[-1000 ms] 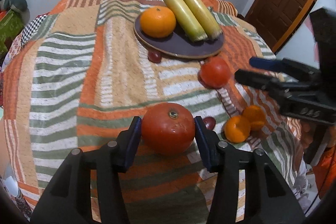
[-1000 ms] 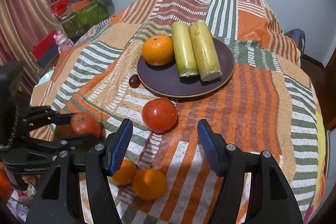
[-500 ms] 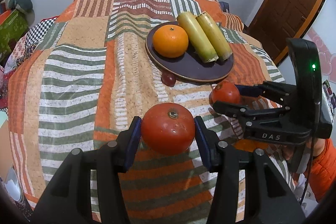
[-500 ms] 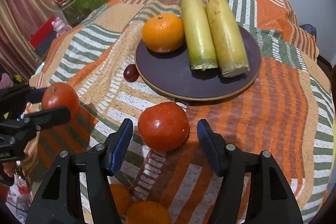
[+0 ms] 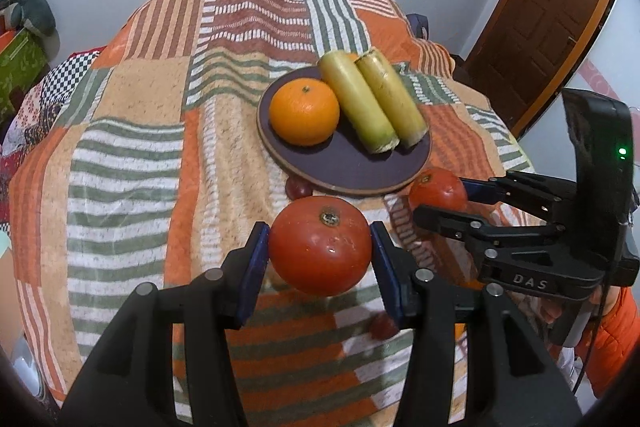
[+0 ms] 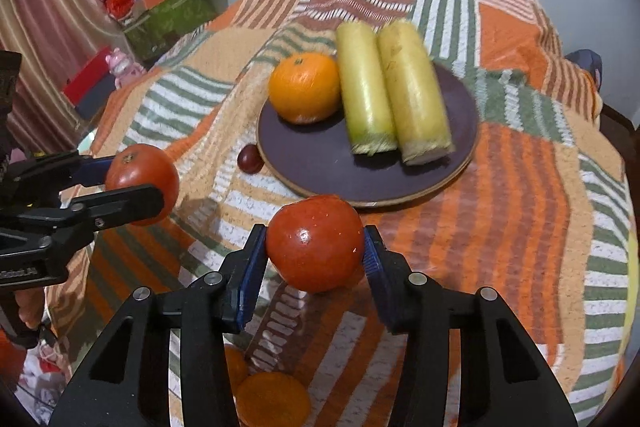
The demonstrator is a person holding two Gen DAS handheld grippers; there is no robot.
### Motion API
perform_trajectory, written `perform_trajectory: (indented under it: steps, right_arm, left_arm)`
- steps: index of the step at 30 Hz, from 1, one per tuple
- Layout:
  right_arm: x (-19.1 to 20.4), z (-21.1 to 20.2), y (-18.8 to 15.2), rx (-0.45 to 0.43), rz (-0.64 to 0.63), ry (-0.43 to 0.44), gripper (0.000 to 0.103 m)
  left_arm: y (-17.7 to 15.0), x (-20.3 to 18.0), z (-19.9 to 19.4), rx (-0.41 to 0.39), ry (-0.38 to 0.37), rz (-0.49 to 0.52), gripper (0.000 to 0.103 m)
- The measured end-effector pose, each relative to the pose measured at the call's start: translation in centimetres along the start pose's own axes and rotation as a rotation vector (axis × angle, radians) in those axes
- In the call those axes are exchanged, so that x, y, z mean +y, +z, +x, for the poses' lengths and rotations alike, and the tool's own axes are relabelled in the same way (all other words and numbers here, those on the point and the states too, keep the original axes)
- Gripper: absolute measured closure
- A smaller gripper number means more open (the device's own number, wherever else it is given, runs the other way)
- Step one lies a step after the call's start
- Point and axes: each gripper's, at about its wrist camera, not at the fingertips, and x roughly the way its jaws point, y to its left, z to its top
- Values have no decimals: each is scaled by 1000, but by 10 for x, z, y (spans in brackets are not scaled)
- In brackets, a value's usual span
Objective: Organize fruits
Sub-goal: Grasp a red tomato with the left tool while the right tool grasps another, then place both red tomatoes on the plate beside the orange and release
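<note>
abt half done: plate (image 6: 460, 163) has orange (image 6: 304, 87) + 2 cane pcs (image 6: 394, 87); left gripper (image 5: 320, 251) clamps a tomato (image 5: 320, 245), right gripper (image 6: 314, 247) jaws closing on 2nd tomato (image 6: 314, 243) by plate rim, small oranges (image 6: 272, 401) + grape (image 6: 249, 159) left on cloth.

The two sugarcane pieces (image 6: 394, 95) on the plate (image 6: 320, 163) are smeared by motion blur in the right wrist view. Two mandarins (image 6: 272, 401) are cut off by that picture's bottom edge. In the left wrist view, a grape (image 5: 298, 188) shows only partly from under the plate's rim.

Wooden door (image 5: 548, 27) (closed), striped curtain (image 6: 44, 7)
</note>
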Motion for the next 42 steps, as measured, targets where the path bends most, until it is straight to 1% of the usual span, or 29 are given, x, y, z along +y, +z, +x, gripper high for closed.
perform_trajectory:
  steps: [3,8,14,19,23,29,33,37,42]
  right_arm:
    - [-3,-4,7,-22,3,-5,59]
    - [-8,1,18,-37,9,-13,59]
    - [-7,18,27,-14,-11,-10,59]
    - [-5,30,31,1,-27,-3,59]
    - [-7,35,32,6,-25,3,59]
    - [-8,37,32,11,-31,12,58]
    - [-10,38,31,15,-33,15,58]
    - [-11,39,30,14,-35,13,58]
    - [-14,39,30,7,-18,-7,47]
  left_arm:
    - [10,-3,3,-11,-6,2,53]
    - [29,-7,14,-20,-17,6,53]
    - [48,-7,35,-8,-23,13,53]
    - [58,-2,54,27,-34,10,53]
    - [60,-2,66,46,-33,20,53]
    - [63,-1,78,62,-45,6,53]
    - [62,-2,87,96,-49,1,53]
    - [61,-2,92,111,-36,-2,53]
    - [62,2,93,131,-58,-13,52]
